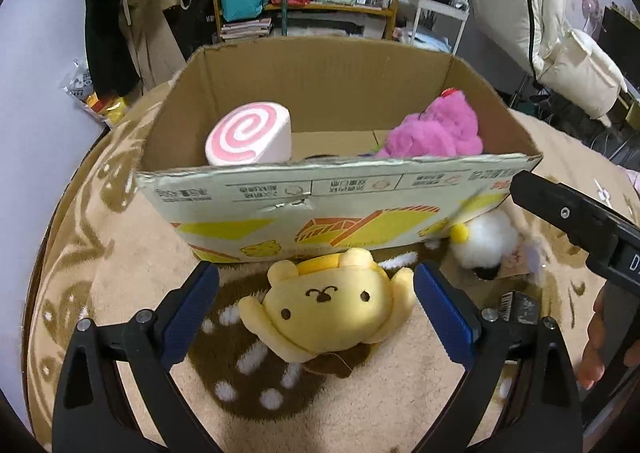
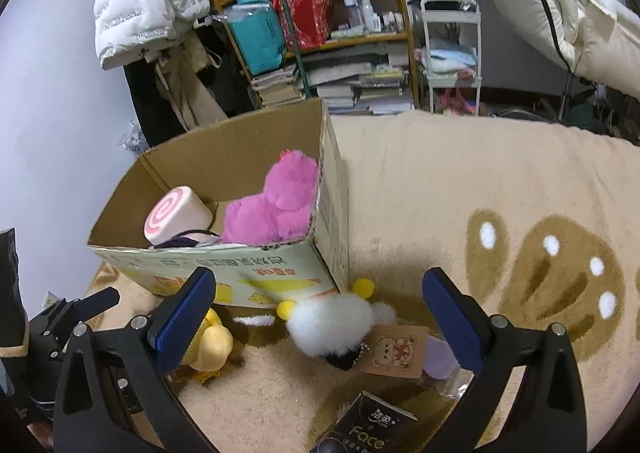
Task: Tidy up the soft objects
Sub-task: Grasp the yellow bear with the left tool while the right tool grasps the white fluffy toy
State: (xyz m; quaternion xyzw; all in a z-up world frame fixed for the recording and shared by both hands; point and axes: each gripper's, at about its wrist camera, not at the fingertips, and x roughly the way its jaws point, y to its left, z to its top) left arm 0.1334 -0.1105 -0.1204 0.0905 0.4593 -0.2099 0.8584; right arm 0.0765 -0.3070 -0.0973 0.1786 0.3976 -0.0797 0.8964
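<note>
Straddling the yellow plush (image 1: 332, 301) with my wide-open left gripper (image 1: 316, 293), since it's lying on the blanket (image 1: 100, 293) right against the cardboard box (image 1: 320, 209). Right gripper (image 2: 320, 313), also released, is probably lining up the white fluffy toy (image 2: 328, 321).

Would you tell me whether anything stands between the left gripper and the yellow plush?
Nothing visible does. The left gripper is open, its pads on either side of the yellow plush, which lies on the blanket before the box.
</note>
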